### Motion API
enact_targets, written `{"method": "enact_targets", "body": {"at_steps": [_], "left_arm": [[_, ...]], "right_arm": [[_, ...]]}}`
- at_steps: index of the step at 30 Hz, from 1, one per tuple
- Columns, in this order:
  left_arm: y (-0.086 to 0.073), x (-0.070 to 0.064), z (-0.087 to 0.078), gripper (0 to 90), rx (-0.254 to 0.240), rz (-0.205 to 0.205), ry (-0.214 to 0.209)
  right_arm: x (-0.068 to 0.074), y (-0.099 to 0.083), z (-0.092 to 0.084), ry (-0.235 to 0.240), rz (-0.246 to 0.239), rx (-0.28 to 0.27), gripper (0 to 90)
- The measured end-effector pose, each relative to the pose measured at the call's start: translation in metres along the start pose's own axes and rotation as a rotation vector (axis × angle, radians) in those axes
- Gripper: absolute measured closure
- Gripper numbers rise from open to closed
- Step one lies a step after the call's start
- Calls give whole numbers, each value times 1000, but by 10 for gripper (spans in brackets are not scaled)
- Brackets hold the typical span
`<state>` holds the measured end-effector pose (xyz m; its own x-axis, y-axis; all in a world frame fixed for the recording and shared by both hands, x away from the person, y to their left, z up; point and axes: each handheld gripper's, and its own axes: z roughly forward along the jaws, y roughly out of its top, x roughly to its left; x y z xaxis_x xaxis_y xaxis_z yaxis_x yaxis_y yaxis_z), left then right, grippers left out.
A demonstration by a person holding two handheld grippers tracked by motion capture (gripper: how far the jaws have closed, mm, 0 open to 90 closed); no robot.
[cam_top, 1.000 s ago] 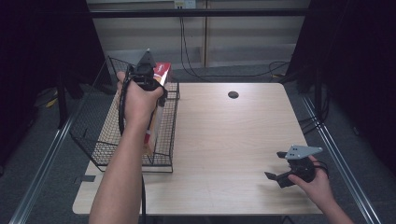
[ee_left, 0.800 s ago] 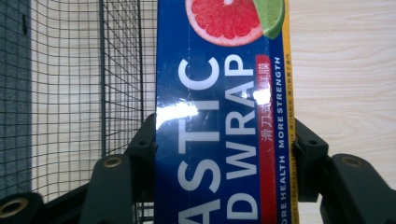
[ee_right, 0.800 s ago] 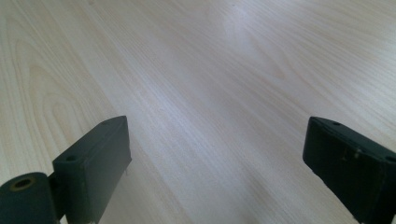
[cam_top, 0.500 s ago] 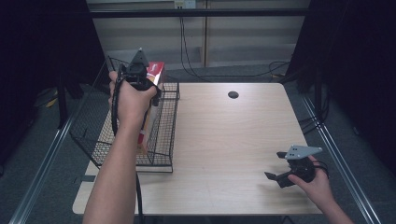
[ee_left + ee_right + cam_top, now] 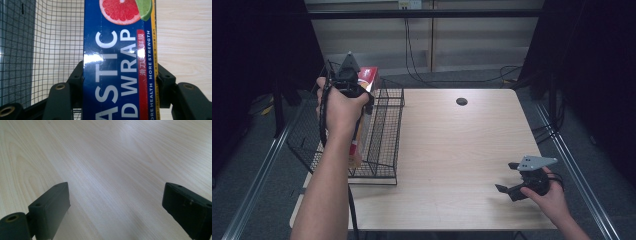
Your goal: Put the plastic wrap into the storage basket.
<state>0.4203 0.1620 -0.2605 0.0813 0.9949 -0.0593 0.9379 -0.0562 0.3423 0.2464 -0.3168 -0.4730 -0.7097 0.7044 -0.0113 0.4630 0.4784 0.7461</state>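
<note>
Blue plastic wrap box clamped in my left gripper | long axis runs down along the jaws, above the wire basket | right gripper wide apart, idle, far on the table | I judge lowering comes next.

A pale wooden table carries a wire basket (left edge).

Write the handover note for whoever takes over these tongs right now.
Left tongs: shut on the plastic wrap box, held over the wire basket at the table's left edge.
Right tongs: open, nothing between them, low over the bare table near its front right.
Done: box gripped and off the basket floor.
Left: whether it is going in or coming out cannot be told from here; set it down and release.
</note>
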Motion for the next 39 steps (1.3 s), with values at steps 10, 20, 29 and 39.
{"method": "enact_targets", "body": {"at_steps": [10, 20, 29, 39], "left_arm": [[-4, 16, -1, 422, 0, -22, 14], [-6, 29, -7, 423, -9, -27, 28], [-6, 38, -11, 422, -13, -45, 41], [-7, 49, -9, 421, -13, -55, 58]], "right_arm": [[1, 1, 1, -4, -4, 1, 71], [1, 1, 1, -4, -5, 6, 71], [1, 1, 1, 0, -6, 4, 71], [1, 1, 2, 0, -8, 5, 71]]}}
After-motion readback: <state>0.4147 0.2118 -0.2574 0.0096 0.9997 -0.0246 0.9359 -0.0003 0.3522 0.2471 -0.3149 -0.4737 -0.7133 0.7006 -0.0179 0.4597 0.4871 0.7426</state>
